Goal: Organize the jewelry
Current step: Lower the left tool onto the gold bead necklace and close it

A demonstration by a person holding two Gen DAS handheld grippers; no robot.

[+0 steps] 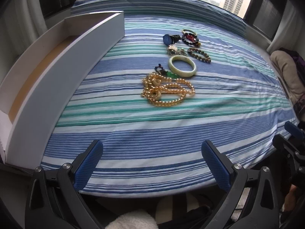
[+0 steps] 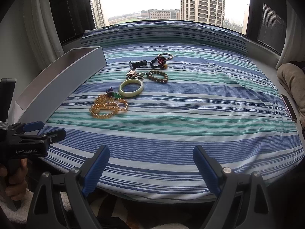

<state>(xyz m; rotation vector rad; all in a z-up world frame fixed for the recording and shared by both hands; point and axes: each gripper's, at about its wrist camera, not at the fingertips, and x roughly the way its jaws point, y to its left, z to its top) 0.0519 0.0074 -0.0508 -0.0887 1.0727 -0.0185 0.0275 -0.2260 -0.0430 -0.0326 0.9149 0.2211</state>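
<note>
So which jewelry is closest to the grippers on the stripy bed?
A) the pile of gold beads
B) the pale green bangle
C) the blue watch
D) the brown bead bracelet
A: the gold bead pile lies nearest the open fingers in both views, with the pale green bangle just behind it and the blue watch and brown bead bracelet farther back.

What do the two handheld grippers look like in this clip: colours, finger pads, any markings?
Both the left gripper and the right gripper have black frames, silver pivot pins and blue textured finger pads. Seen from the right wrist view, the left one's black body reads "GenRobot.AI" in white; a bare hand grips its handle.
</note>
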